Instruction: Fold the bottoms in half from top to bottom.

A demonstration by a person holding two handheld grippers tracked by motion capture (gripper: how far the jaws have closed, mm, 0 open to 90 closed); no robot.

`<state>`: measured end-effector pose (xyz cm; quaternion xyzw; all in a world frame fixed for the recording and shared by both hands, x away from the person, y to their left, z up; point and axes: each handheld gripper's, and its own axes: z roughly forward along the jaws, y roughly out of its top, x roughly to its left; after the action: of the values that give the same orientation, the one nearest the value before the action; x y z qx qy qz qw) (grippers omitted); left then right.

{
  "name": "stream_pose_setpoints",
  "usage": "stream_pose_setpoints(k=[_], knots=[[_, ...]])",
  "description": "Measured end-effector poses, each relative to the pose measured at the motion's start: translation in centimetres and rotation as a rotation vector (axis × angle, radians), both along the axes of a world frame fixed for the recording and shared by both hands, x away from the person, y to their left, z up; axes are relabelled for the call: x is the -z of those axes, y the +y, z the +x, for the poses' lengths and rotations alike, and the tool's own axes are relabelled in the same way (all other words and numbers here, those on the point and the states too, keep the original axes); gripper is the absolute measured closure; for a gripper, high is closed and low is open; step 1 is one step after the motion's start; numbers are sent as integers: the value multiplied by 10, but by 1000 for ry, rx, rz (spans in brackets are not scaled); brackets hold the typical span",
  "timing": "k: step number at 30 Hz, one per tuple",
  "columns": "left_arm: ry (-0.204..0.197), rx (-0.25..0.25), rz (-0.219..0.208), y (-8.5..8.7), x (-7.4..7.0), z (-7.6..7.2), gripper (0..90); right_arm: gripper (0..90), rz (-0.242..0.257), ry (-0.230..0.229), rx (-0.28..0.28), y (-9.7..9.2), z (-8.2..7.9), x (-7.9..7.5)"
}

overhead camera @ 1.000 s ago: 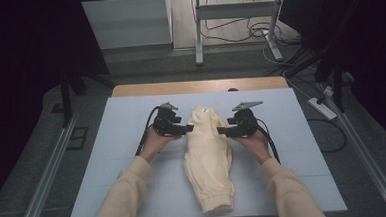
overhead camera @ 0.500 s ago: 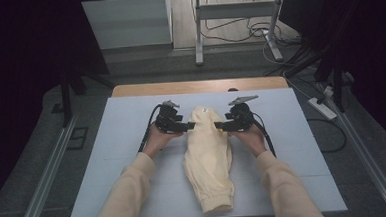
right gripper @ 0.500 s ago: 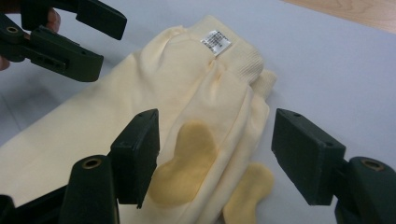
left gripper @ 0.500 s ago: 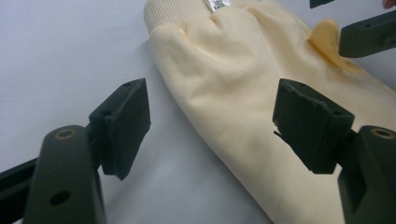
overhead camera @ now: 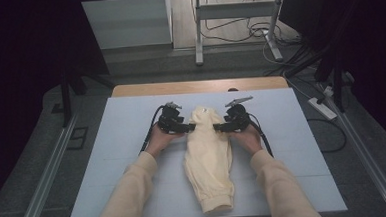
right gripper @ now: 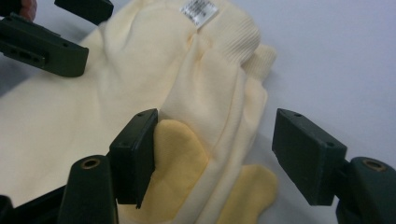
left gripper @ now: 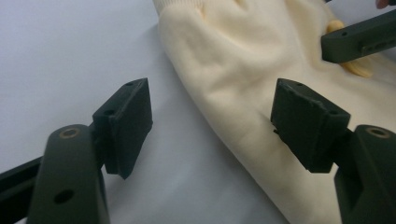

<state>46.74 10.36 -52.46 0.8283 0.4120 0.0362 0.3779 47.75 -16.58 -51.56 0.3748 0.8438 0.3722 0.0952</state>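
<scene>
A cream garment (overhead camera: pixel 208 152) lies lengthwise on the pale mat (overhead camera: pixel 302 133), with its ribbed waistband at the far end. My left gripper (overhead camera: pixel 189 127) is at the garment's left edge near the waistband and my right gripper (overhead camera: pixel 221 127) is at its right edge. In the left gripper view the left gripper (left gripper: pixel 212 126) stands open, one jaw over the mat and one over the cream fabric (left gripper: pixel 243 60). In the right gripper view the right gripper (right gripper: pixel 224 154) is open astride the garment's edge, where a yellow pocket lining (right gripper: pixel 180 154) shows. A white label (right gripper: pixel 199 10) sits inside the waistband.
The mat covers a wooden table (overhead camera: pixel 200 86). Behind it stand the legs of a metal stand (overhead camera: pixel 197 33), with loose cables on the floor. A power strip (overhead camera: pixel 321 108) lies on the floor to the right. Dark rails run along both sides of the table.
Both hands have moved inward toward the garment's waistband end and sunk a little. The garment lies as before.
</scene>
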Motion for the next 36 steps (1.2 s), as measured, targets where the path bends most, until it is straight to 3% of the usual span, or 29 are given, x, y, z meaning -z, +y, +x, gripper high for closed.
stream_pose_setpoints(k=[6,14,20,26,36], knots=[[16,15,24,-6,6,1,286,297,4,25,1,0,1,9],[30,14,16,-7,9,1,297,333,-12,15,-17,3,0,9],[45,51,-12,-9,9,0,478,490,17,35,-56,4,-1,9],[64,92,-25,-12,10,-2,762,675,46,62,-84,6,-4,10],[18,102,-11,-11,0,-7,805,731,12,0,-103,8,-11,1]])
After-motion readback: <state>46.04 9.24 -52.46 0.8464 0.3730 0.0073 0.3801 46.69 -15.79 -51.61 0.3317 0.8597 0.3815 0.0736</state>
